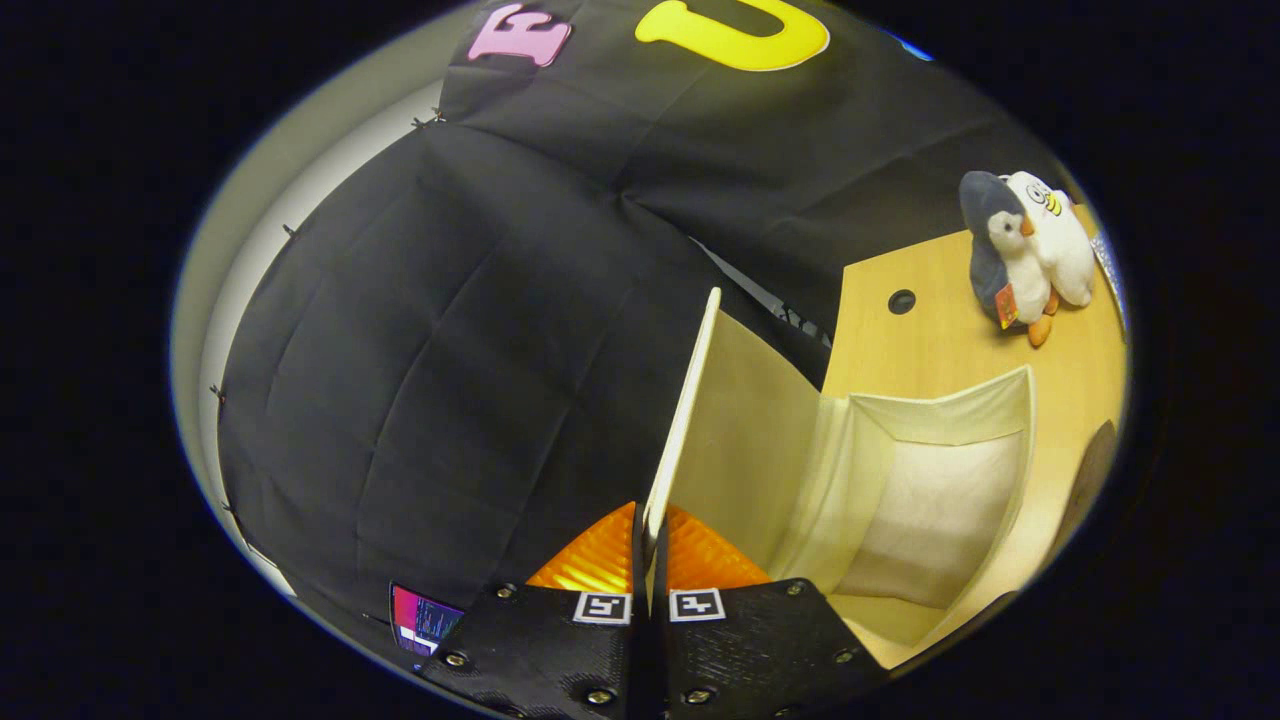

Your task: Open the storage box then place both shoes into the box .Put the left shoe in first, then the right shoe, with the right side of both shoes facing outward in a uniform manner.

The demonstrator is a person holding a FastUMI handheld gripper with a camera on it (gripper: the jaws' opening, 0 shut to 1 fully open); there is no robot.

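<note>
We see the hand-held gripper point(648, 535) with its two fingers drawn almost fully together, pinching the near edge of the storage box lid point(690, 420) between them; both fingers press on that thin cream panel, one on each face. The lid stands nearly upright, rising straight ahead from the fingertips and seen almost edge-on, with its pale inner face turned toward the box. The storage box point(930, 500) itself lies just beside the fingers on that same side, open toward us: we look into a cream fabric interior with a lighter, whitish back wall point(940, 515) and soft side walls that fold inward at the corners. It rests on a light wooden surface point(940, 330), and its inside holds nothing that we can make out. Beyond the box, near the far edge of the surface, a plush penguin point(1005, 255) in dark blue-grey and white with an orange beak and feet leans against a white plush toy point(1060, 240); the two touch. A small dark round hole point(901, 301) sits in the surface between the box and the toys. Black cloth point(450, 350) hangs behind the lid as the booth's wall. We cannot identify the dark rounded shape point(1090, 470) at the far side of the box.
</note>
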